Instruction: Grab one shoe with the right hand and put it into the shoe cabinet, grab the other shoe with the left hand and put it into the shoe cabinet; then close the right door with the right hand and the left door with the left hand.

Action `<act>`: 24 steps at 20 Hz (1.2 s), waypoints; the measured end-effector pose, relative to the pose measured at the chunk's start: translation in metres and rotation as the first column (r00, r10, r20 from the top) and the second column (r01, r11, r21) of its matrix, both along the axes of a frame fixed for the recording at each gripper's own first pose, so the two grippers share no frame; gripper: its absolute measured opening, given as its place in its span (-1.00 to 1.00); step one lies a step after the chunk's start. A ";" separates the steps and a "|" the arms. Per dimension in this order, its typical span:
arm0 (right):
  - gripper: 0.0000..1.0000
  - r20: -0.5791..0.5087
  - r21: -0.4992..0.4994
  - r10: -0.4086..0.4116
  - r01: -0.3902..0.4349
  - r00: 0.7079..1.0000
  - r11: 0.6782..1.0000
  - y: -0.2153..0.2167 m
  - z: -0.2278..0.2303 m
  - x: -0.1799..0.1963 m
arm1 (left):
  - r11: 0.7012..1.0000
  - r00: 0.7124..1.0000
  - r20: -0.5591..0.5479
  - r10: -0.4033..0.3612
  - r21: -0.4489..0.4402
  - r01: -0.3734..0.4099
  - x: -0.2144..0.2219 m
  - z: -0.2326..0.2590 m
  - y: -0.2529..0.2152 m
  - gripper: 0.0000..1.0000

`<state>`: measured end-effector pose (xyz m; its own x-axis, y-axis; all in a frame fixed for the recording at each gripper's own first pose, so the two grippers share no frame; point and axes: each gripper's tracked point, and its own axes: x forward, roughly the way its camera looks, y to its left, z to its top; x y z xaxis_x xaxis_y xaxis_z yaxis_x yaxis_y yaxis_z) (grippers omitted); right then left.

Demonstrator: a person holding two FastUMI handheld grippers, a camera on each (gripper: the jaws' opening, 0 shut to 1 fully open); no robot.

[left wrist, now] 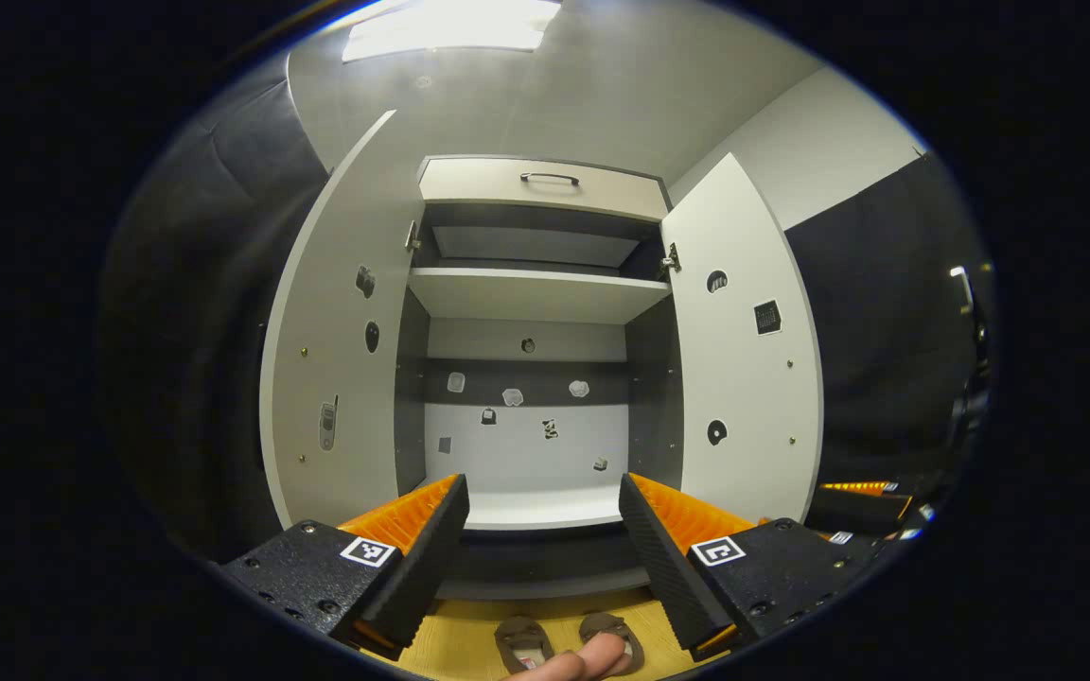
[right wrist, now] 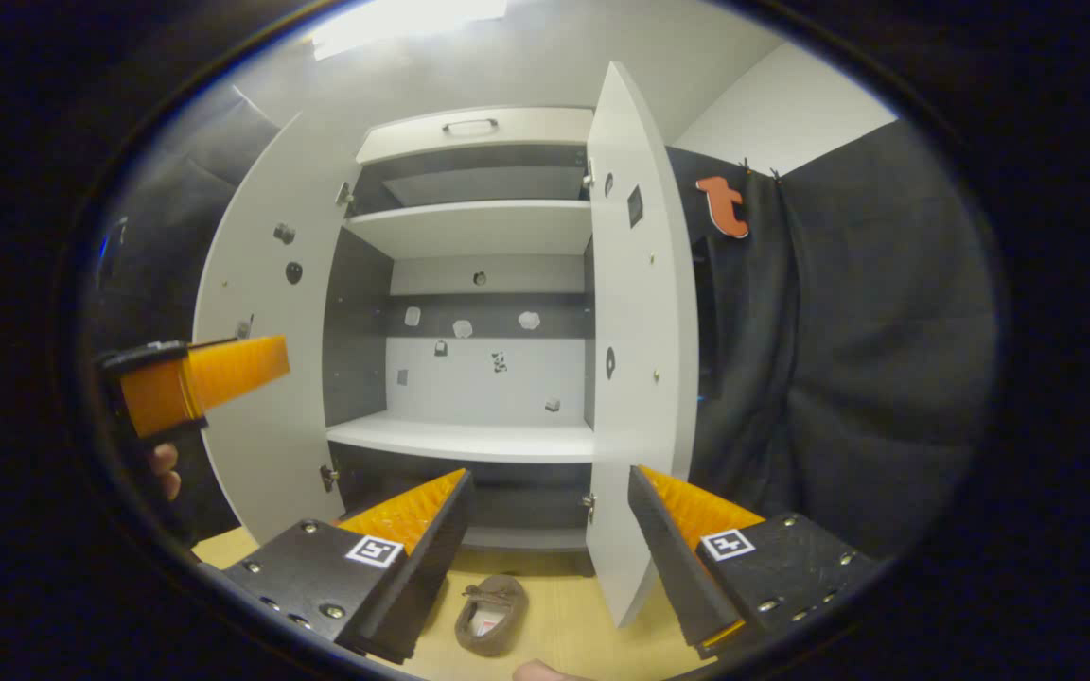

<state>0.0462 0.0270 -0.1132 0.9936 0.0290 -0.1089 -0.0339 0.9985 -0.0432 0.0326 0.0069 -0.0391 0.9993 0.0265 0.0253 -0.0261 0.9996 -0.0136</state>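
Two small brown shoes (left wrist: 518, 643) (left wrist: 616, 636) lie side by side on the wooden floor in front of the open white shoe cabinet (left wrist: 536, 293). My left gripper (left wrist: 541, 482) hangs open above them, facing the cabinet's lower shelf (left wrist: 526, 511), with nothing between its fingers. In the right gripper view one brown shoe (right wrist: 491, 615) lies on the floor just below my right gripper (right wrist: 550, 473), which is open and holds nothing. The left gripper (right wrist: 195, 378) shows at the left edge of that view. Both doors, left (left wrist: 337, 359) and right (left wrist: 744, 359), stand wide open.
The right door's edge (right wrist: 635, 359) juts toward me between the right gripper's fingers. A drawer with a handle (left wrist: 550, 178) tops the cabinet. Black cloth walls (right wrist: 848, 359) flank it. A fingertip (left wrist: 564, 667) pokes in at the bottom edge. The right gripper (left wrist: 852, 501) sits low at the right.
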 end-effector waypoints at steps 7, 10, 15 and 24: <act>0.89 -0.207 -0.035 0.046 -0.054 0.977 0.998 0.037 -0.141 0.029 | 1.000 1.000 0.002 0.011 -0.001 -0.011 0.032 -0.033 0.009 0.95; 0.97 -0.324 -0.019 0.075 -0.085 0.943 0.996 0.060 -0.204 0.034 | 1.000 1.000 -0.005 0.015 0.001 -0.015 0.047 -0.045 0.017 0.95; 0.98 -0.483 -0.014 0.068 -0.085 0.873 0.996 0.081 -0.292 0.033 | 1.000 0.999 -0.030 -0.014 -0.014 0.014 0.065 -0.070 0.035 0.96; 0.68 -0.632 0.106 0.074 -0.008 0.771 0.994 0.107 -0.365 0.045 | 0.999 0.999 -0.034 0.014 -0.042 -0.015 0.081 -0.081 0.072 0.95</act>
